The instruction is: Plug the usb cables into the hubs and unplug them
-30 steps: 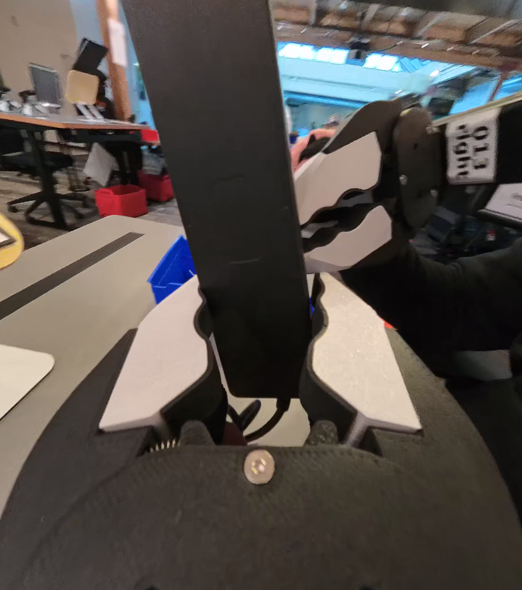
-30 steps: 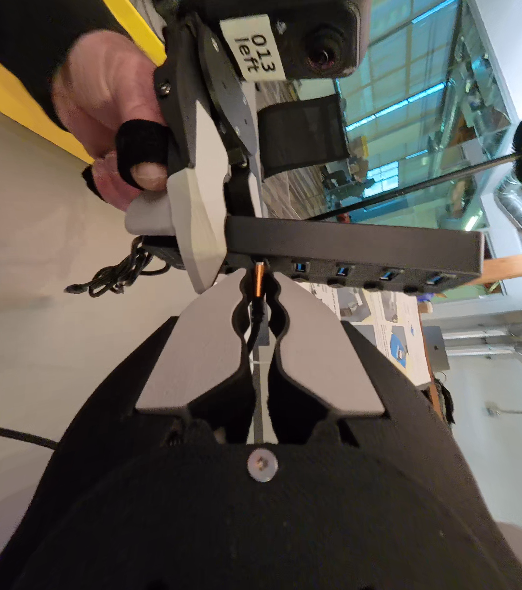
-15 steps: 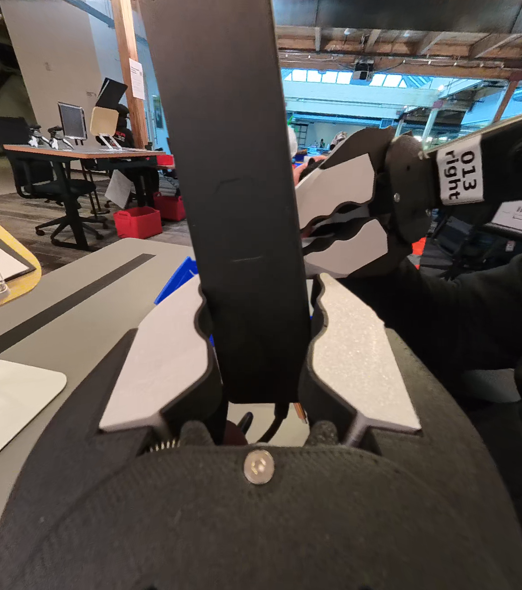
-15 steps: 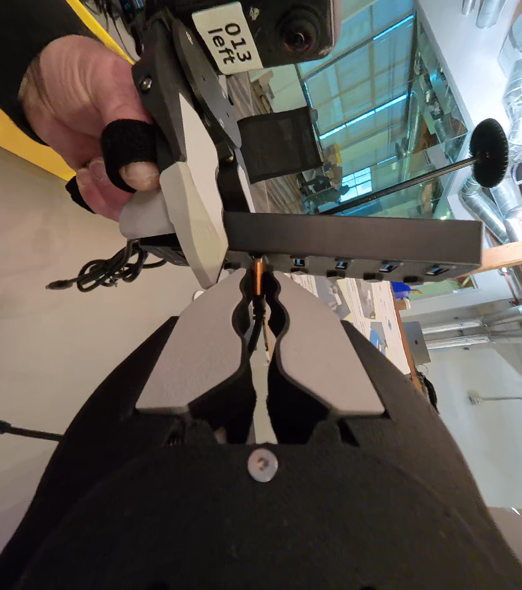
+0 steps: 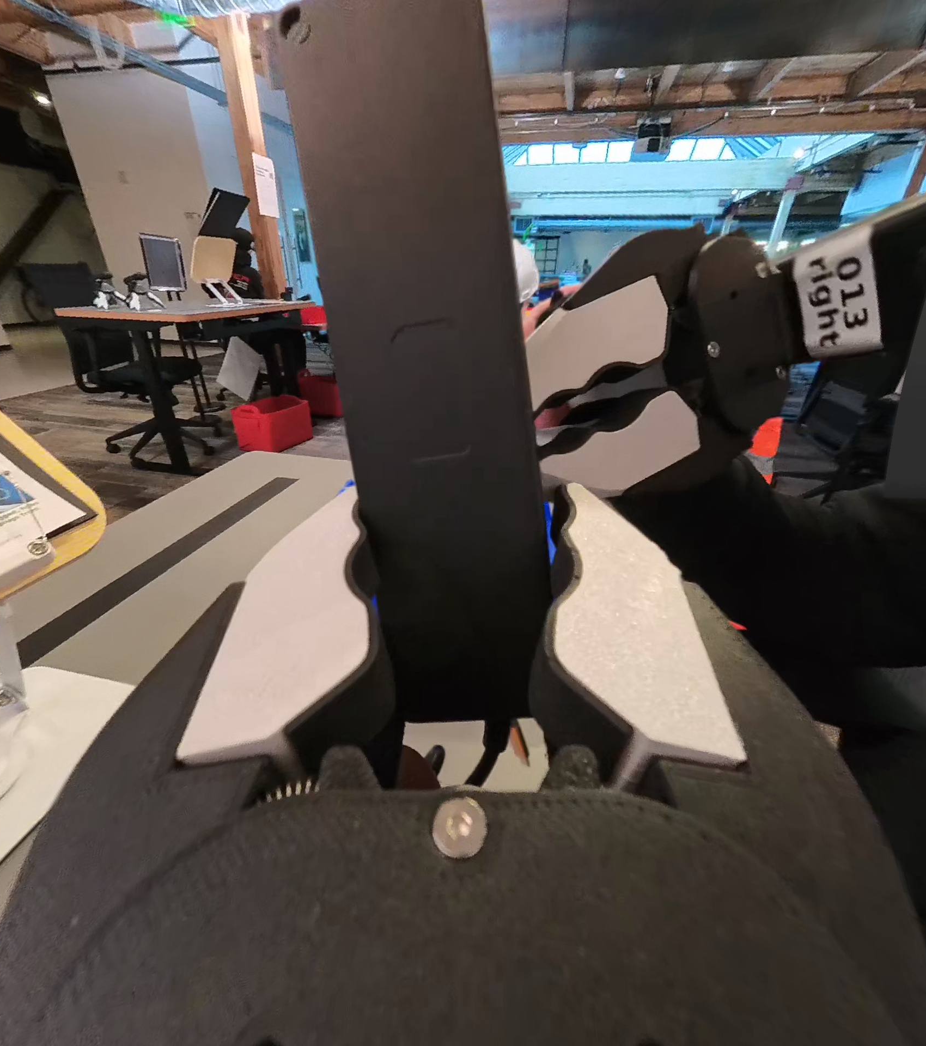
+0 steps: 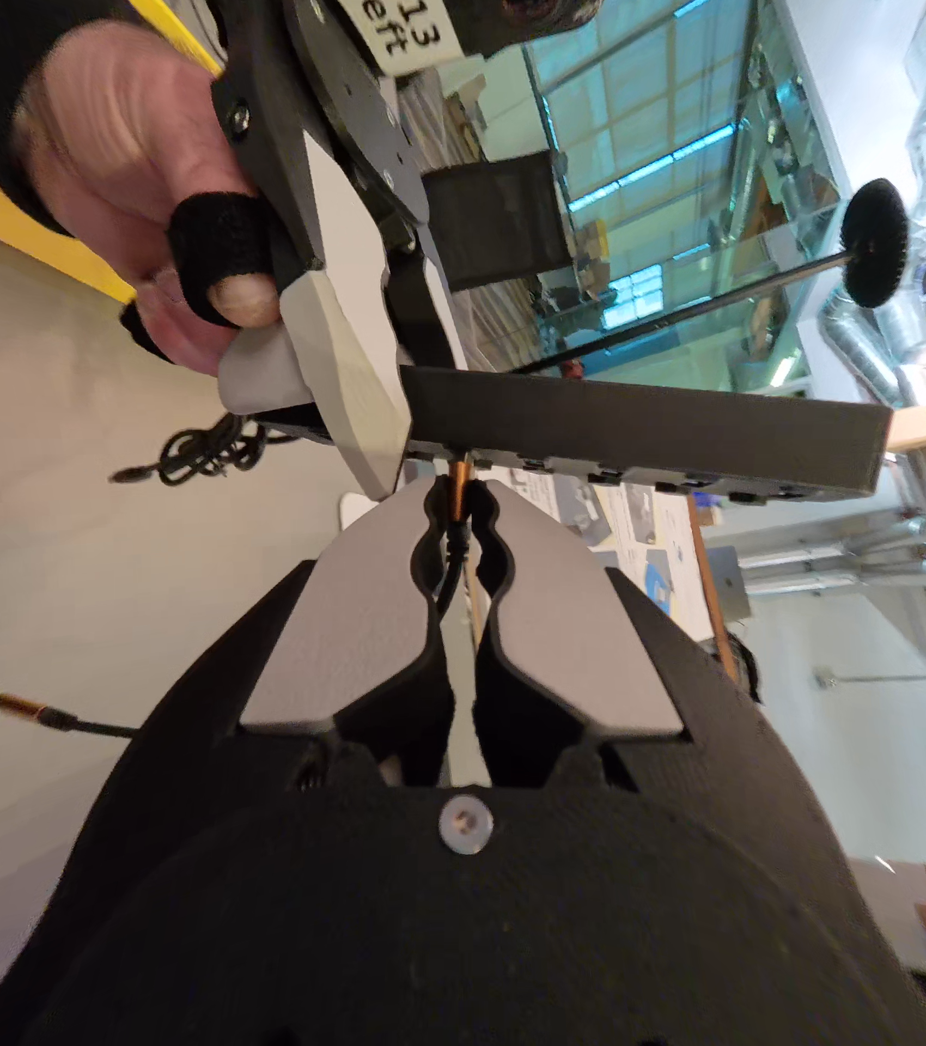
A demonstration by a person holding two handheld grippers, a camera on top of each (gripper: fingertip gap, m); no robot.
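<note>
A grey table (image 6: 53,509) lies below a long black USB hub (image 5: 427,339), held aloft with the left gripper (image 5: 458,509) clamped around its near end. Under the hub's port edge, the right gripper (image 6: 458,492) pinches a copper-collared plug (image 6: 456,481), seemingly seated in the port nearest the left gripper's fingers. A skewed pull could jam the plug or twist the hub loose.

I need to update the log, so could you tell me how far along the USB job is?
Done: the left gripper has the black hub lifted. In hand: the right gripper pinches the copper plug at a port; whether it is seated is unclear. Left: a second plug lies loose on the table.
</note>
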